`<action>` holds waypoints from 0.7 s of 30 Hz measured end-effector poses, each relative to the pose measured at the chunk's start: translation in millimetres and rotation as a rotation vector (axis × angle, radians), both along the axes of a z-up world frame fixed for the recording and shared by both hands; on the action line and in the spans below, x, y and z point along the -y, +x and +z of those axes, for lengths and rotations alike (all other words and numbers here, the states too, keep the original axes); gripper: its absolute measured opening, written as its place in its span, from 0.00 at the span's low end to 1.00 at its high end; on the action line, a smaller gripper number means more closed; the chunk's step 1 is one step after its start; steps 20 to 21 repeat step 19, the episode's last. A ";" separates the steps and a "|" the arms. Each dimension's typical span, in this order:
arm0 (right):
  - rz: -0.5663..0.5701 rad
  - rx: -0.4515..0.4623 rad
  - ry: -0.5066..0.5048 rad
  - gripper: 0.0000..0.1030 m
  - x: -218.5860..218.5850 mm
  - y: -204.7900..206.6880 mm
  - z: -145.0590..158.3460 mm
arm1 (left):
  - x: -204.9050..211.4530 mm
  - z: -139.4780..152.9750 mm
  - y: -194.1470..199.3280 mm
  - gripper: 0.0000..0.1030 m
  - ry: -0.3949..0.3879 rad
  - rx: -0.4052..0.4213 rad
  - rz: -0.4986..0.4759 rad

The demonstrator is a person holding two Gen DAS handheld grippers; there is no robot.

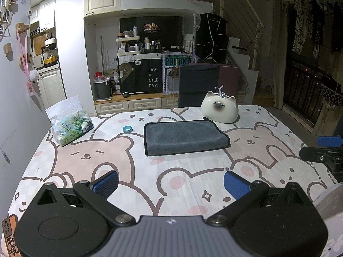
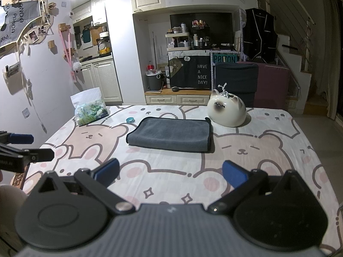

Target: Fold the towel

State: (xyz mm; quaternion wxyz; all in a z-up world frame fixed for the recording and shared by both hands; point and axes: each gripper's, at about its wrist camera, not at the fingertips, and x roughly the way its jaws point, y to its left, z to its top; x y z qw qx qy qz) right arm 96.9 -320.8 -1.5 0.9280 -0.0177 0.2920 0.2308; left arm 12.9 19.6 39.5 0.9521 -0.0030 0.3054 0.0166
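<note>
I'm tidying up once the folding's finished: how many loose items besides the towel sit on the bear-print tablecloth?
3. A cat-shaped ceramic ornament sits just behind the towel's far right corner, a small teal ring beside its left edge, and a tissue pack further left near the wall. None appears hidden.

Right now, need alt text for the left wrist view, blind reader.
A folded grey towel lies flat on a bear-print tablecloth, beyond the open, empty left gripper. A white ceramic cat sits behind the towel; a tissue pack sits far left.
</note>
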 end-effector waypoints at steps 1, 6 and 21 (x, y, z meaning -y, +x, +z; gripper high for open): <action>0.000 0.000 0.000 1.00 -0.1 0.0 0.0 | 0.0 0.0 0.1 1.00 0.000 0.000 0.000; 0.000 0.000 0.000 1.00 0.1 0.0 0.0 | -0.1 0.1 0.2 1.00 0.000 0.000 0.000; 0.002 0.000 0.004 1.00 -3.5 -1.6 -0.3 | 0.3 -0.1 0.2 1.00 0.001 -0.001 0.002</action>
